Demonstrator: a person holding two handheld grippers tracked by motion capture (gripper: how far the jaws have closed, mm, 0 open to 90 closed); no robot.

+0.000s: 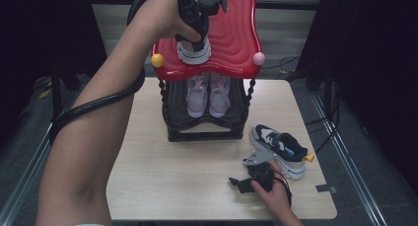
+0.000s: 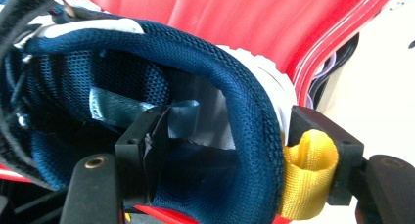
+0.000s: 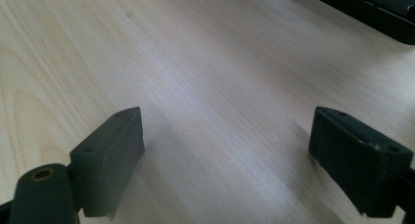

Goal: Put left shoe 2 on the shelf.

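The left gripper [image 1: 194, 44] stands over the red shelf top [image 1: 236, 33], its jaws straddling the heel of the navy shoe [image 2: 195, 62], pads slack, one inside the collar and one behind the yellow loop [image 2: 308, 180]. The right gripper [image 1: 245, 183] lies spread on the table [image 3: 205, 62], a second navy shoe [image 1: 281, 149] just beyond it

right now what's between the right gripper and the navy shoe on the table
Nothing: in the high view the right gripper rests just short of the navy shoe, with bare table between. The right gripper view shows bare wood between its open jaws.
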